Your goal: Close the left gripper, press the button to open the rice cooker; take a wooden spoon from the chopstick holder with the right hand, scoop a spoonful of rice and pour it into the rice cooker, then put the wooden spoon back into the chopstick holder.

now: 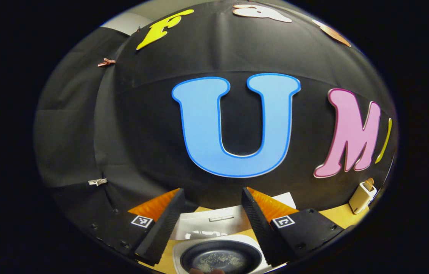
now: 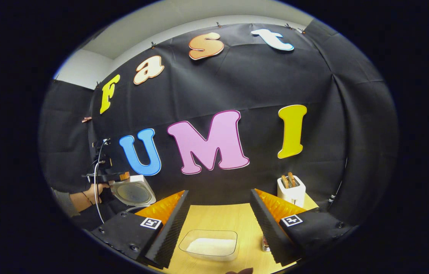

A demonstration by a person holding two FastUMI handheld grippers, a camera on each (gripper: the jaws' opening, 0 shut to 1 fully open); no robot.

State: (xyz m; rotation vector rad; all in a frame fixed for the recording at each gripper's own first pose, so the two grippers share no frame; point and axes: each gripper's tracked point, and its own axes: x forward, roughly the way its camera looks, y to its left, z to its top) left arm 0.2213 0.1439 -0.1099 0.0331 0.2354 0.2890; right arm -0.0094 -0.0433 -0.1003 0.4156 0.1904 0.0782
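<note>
Hovering, both jaws open and empty. Cooker [image 1: 220, 255] open at 6 o'clock below left gripper [image 1: 211, 224]. Rice tub [image 2: 209, 244] at 6 o'clock under right gripper [image 2: 218, 228]. Risk: spilling grains crossing the bench [image 2: 233, 217].

- Rice cooker [image 1: 220, 251] lies open below the left tongs [image 1: 214, 220], its raised lid [image 1: 214, 224] standing behind the pot.
- Bare worktop [image 2: 222, 217] lies between the rice container [image 2: 210, 245] and the toaster [image 2: 291, 190] at the back.
</note>
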